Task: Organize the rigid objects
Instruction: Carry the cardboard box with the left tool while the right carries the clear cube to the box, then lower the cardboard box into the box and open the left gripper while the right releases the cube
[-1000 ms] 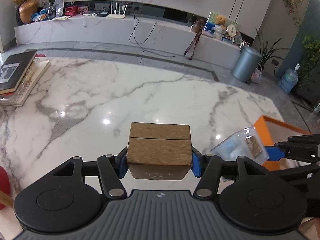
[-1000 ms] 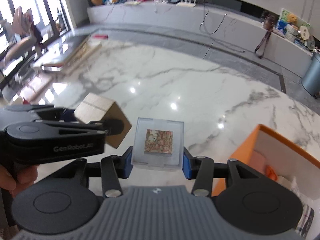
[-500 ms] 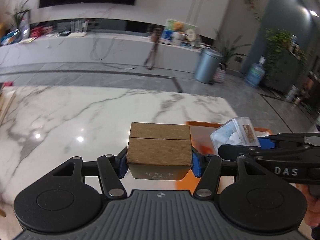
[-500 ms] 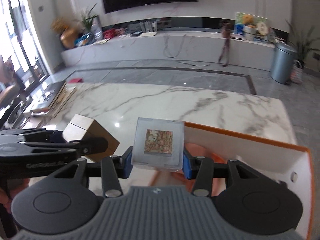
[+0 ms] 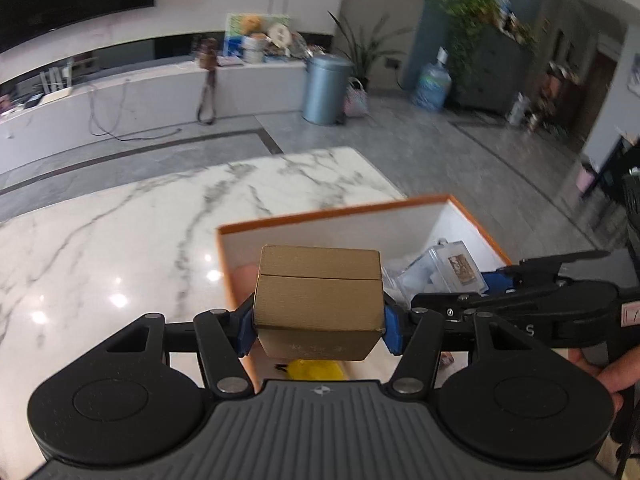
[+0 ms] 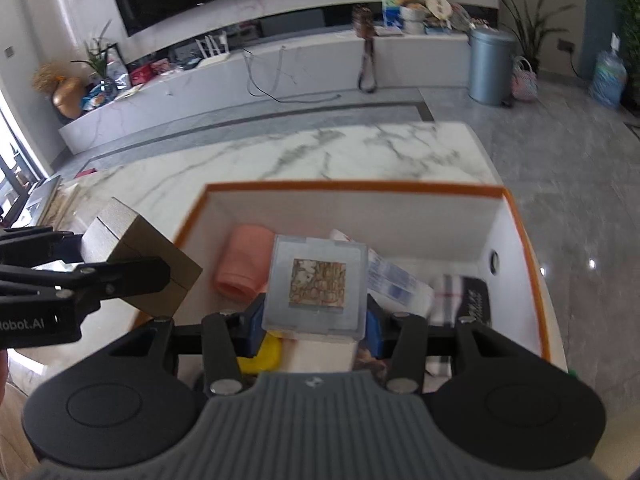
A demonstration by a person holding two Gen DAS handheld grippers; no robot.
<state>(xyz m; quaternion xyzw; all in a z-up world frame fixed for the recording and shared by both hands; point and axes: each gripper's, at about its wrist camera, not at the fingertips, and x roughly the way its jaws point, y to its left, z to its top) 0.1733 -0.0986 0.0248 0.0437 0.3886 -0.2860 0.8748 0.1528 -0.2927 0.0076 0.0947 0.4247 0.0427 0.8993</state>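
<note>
My left gripper (image 5: 318, 326) is shut on a gold-brown cardboard box (image 5: 318, 294) and holds it over the left edge of an orange-rimmed white storage box (image 5: 336, 216). My right gripper (image 6: 314, 326) is shut on a clear plastic case (image 6: 316, 286) with a brown patterned square inside, above the storage box (image 6: 352, 188). The brown box also shows in the right wrist view (image 6: 140, 264), left of the storage box, and the clear case in the left wrist view (image 5: 448, 270).
The storage box holds a pink roll (image 6: 244, 264), a yellow item (image 6: 264, 354), a striped dark packet (image 6: 460, 300) and white packaging (image 6: 396, 280). It stands on a white marble table (image 5: 100, 248) near the table's right edge. Books (image 6: 52, 200) lie far left.
Both grippers have swung right with their loads, from over the bare marble to above the orange-rimmed storage box. Both grips are unchanged.
</note>
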